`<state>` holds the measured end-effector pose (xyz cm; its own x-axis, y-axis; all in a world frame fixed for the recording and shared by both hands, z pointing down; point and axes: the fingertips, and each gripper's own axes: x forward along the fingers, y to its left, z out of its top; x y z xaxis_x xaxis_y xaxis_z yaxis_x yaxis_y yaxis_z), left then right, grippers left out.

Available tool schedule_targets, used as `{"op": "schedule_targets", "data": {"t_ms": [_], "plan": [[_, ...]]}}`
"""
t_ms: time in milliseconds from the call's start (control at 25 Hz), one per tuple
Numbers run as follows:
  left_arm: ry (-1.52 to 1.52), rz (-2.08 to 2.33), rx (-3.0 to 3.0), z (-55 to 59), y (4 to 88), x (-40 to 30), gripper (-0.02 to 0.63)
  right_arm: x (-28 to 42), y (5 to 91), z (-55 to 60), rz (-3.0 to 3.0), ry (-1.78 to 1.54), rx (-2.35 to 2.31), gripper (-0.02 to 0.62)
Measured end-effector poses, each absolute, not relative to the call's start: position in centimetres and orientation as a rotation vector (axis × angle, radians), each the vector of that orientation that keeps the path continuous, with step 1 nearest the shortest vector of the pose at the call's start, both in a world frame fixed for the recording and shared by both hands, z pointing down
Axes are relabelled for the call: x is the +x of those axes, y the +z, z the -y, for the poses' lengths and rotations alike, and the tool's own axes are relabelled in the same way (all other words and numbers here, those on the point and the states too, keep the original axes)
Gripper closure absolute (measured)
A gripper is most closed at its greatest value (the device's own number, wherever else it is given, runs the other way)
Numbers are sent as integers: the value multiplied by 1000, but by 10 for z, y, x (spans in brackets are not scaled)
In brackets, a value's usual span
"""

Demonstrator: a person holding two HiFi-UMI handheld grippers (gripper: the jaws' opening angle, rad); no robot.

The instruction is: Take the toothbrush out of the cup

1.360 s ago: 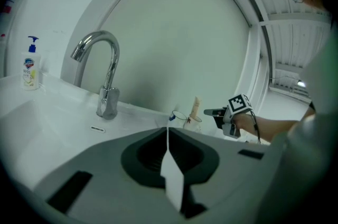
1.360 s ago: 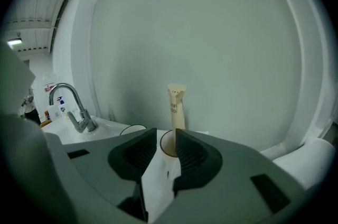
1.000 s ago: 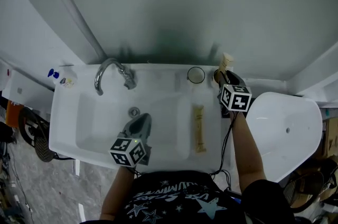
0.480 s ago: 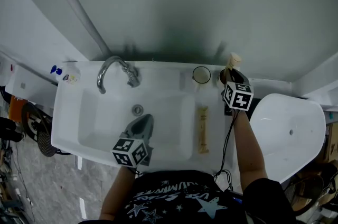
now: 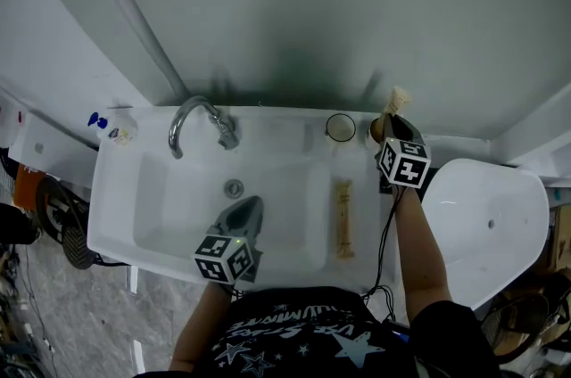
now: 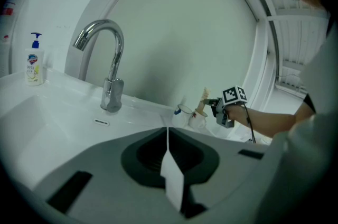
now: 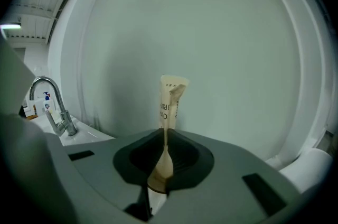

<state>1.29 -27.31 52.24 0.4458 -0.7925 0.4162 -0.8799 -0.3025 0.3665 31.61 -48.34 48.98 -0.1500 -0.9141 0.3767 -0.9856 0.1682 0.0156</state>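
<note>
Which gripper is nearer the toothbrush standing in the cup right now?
Right. The right gripper is at the toothbrush; its jaws have just been closing and now pinch it. The left gripper hangs over the sink basin, well apart from it.

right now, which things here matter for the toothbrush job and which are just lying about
Job: wrapped toothbrush; cup holding it; right claw, jaws just closing on the toothbrush.
Lying about: second cup; paper-wrapped packet; faucet; soap bottle; left claw, shut, empty.
</note>
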Motion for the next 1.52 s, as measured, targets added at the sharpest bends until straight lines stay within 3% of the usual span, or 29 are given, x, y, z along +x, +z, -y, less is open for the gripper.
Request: {"op": "schedule_targets", "data": {"t_ms": [760,1520], "plan": [[164,1297,2256,245,506,5,586,302,399,408,2294,218,1938,563],[225,1126,2291,196,523,25,586,293,508,283,2066,564,1624,565]]}}
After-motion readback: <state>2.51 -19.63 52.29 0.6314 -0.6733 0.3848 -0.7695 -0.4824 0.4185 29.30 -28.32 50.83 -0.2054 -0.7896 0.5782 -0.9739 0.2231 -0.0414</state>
